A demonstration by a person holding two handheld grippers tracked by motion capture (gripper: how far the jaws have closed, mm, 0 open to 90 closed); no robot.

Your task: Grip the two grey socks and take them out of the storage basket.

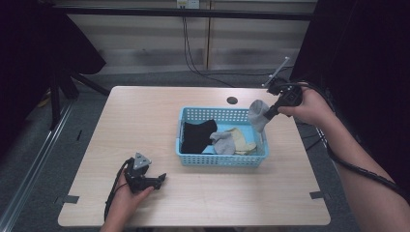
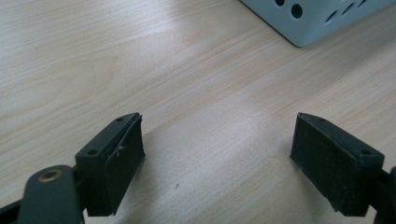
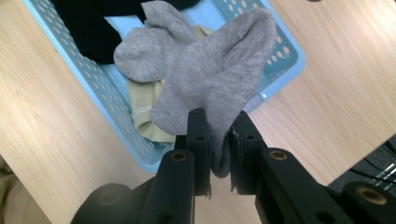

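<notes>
Standing on grey floor, the wooden table (image 1: pixel 145 121) carries a blue basket (image 1: pixel 222 159); right gripper (image 1: pixel 267 114), at two o'clock, pinches a grey sock (image 1: pixel 257 114); left gripper (image 1: pixel 162 180), at seven, gapes wide.

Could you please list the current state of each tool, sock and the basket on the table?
Left tool: open, empty, low over bare table.
Right tool: shut on the grey sock, raised over the basket's right end.
Grey sock: pinched at one end, hanging free.
Blue basket: upright on the table, holding clothes.
Black garment: lying in the basket's left part.
Second grey sock: lying in the basket.
Beige sock: lying in the basket, partly covered.
</notes>
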